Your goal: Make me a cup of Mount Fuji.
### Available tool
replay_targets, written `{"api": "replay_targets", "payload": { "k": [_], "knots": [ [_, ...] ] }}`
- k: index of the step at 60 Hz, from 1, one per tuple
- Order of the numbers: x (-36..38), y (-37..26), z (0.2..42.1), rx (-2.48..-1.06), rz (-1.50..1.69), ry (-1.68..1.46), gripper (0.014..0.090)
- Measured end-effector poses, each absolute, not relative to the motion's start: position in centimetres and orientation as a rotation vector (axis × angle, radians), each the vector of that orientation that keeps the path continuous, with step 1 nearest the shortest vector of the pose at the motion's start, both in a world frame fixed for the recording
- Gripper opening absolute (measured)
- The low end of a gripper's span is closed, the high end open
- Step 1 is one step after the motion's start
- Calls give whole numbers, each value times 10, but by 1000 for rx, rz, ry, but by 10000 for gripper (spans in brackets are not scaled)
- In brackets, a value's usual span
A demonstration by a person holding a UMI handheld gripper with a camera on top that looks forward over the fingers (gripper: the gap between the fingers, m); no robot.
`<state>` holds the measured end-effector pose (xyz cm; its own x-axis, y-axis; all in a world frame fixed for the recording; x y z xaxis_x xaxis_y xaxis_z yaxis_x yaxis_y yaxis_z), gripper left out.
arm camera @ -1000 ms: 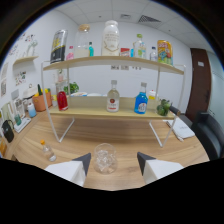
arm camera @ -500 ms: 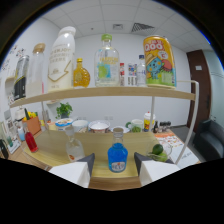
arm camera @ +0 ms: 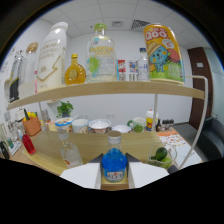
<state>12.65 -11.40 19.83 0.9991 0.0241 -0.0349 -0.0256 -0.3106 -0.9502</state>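
A small bottle of blue liquid (arm camera: 114, 165) with a brown cap stands on the lower wooden shelf (arm camera: 50, 145). My gripper (arm camera: 114, 176) has it between its two white fingers (arm camera: 82, 176), whose inner edges meet the bottle's sides. On the top shelf (arm camera: 125, 89) stand a tall white bottle (arm camera: 54, 55), a small orange bottle (arm camera: 75, 74), a clear bottle with a green label (arm camera: 101, 55) and a colourful carton (arm camera: 162, 52).
Left of the fingers stands a small clear bottle (arm camera: 67, 150). A glass holding limes (arm camera: 160, 156) is at the right. Cups and bowls (arm camera: 100, 125) line the back of the lower shelf. A red bottle (arm camera: 27, 142) and a potted plant (arm camera: 65, 107) are further left.
The gripper has moved in close to the shelves, leaving the table below. The blue bottle now sits between the fingers, and the gap between them has narrowed onto it.
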Motion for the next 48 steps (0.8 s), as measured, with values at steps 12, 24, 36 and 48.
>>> {"api": "replay_targets", "payload": {
  "k": [12, 24, 36, 48],
  "knots": [
    [117, -156, 221, -1865, 67, 1, 363],
    [107, -208, 160, -1983, 79, 63, 362],
    [108, -227, 117, -2056, -60, 6, 361],
    [122, -218, 128, -1984, -552, -440, 360]
  ]
}}
